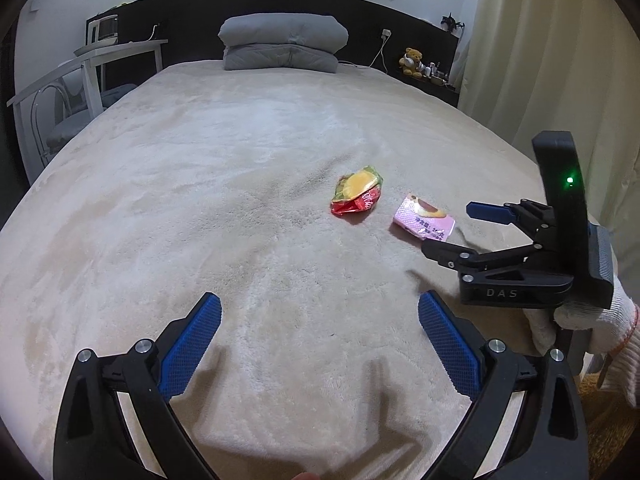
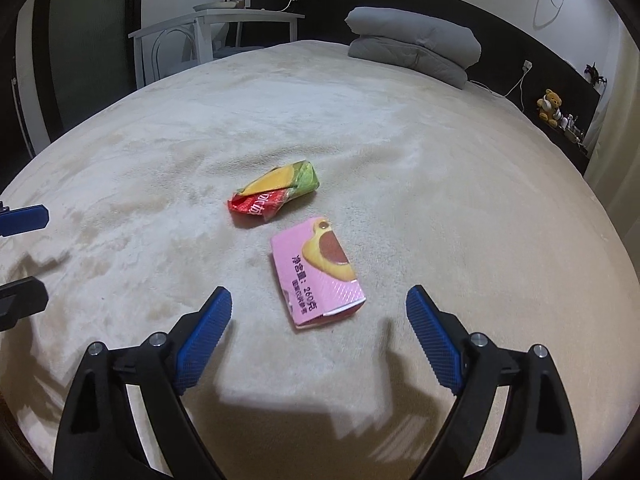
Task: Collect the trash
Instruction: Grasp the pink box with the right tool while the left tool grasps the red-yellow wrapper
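A flattened pink snack box point(image 2: 318, 270) lies on the beige bed cover point(image 2: 160, 184), just ahead of my right gripper point(image 2: 319, 306), which is open and empty with the box's near end between its blue pads. A crumpled red, yellow and green wrapper point(image 2: 274, 196) lies just beyond the box. In the left wrist view the wrapper point(image 1: 357, 195) and the box point(image 1: 425, 220) lie ahead to the right. My left gripper point(image 1: 320, 314) is open and empty over bare cover. The right gripper point(image 1: 452, 230) shows there, open beside the box.
A folded grey quilt point(image 1: 283, 42) lies at the head of the bed against a dark headboard point(image 1: 280, 4). A white table point(image 1: 92, 60) and chair stand to the left. A shelf with a teddy bear point(image 1: 412, 62) and a curtain point(image 1: 560, 60) are on the right.
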{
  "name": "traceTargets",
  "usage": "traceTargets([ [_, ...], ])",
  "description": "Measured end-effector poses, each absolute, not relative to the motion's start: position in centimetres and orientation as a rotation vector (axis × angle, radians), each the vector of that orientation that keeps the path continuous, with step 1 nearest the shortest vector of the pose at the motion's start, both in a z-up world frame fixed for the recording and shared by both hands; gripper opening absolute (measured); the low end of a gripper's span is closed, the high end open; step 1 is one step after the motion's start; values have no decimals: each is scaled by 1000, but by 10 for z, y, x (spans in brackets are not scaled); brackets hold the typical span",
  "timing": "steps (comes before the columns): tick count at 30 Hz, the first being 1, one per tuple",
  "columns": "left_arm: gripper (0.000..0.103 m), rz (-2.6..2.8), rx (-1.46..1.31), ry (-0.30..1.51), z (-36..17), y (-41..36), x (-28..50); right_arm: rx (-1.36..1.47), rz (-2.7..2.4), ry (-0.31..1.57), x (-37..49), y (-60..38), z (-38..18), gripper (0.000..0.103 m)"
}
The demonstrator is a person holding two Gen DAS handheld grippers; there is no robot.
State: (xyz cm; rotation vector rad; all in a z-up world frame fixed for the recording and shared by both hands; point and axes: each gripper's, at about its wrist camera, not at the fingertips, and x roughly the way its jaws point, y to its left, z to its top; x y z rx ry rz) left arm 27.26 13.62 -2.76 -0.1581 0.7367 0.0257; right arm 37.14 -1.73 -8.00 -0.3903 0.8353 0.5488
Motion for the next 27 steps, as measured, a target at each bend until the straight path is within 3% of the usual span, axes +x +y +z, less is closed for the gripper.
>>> traceTargets([
  [1, 97, 30, -162, 739, -29, 137, 274, -396, 552, 841, 374, -15, -82, 87],
  [5, 97, 29, -166, 748, -31, 137, 279, -421, 550, 869, 388, -6, -90, 63],
  [8, 97, 34, -173, 757, -34, 137, 284, -431, 541, 886, 395, -2, -95, 57],
  [9, 97, 32, -175, 760, -36, 137, 285, -430, 548, 902, 397, -1, -98, 50],
  [27, 97, 21, -238, 741, -37, 140, 338, -185, 652, 916, 364, -58, -51, 48],
])
